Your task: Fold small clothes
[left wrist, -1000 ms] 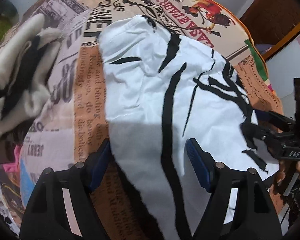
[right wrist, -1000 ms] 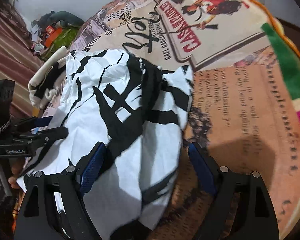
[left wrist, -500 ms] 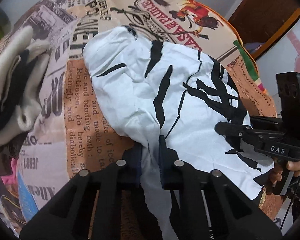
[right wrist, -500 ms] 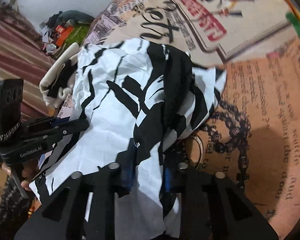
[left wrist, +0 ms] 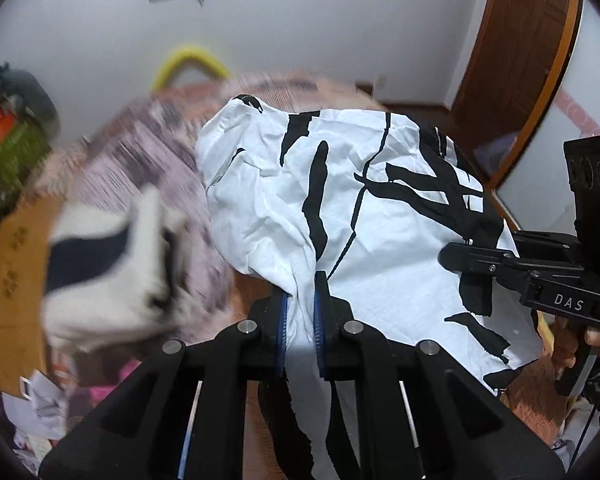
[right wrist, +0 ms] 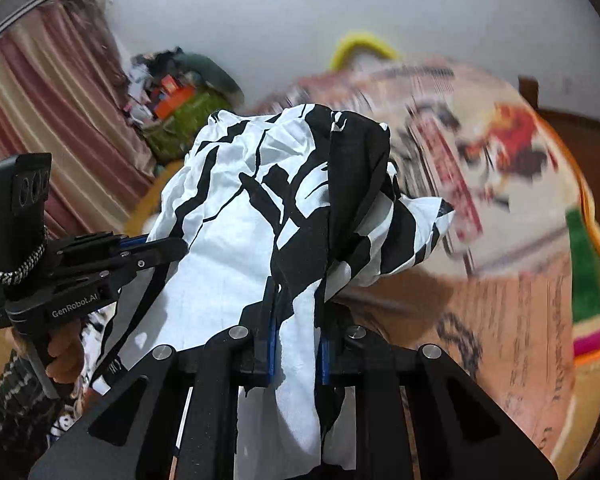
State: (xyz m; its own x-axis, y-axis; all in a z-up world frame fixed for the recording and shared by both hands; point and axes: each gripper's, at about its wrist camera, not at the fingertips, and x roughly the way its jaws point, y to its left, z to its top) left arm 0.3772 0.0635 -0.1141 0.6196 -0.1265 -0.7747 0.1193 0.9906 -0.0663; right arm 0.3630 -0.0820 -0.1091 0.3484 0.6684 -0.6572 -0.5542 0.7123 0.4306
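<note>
Where the white and black cloth (left wrist: 352, 216) goes between the left gripper (left wrist: 300, 308) fingers, it is squeezed thin, and its lower end hangs behind the black fingers and runs off the bottom edge. Left of those fingers, a white and dark lump (left wrist: 108, 264) is too blurry to name. The bed cover (right wrist: 500, 184) to the right of the right gripper (right wrist: 296, 320) fingers is smeared, so its words cannot be read. Only a bit of the hand (right wrist: 64, 352) shows.

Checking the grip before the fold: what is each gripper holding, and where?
Both pinch the white-and-black garment at its near edge: left gripper, right gripper.
</note>
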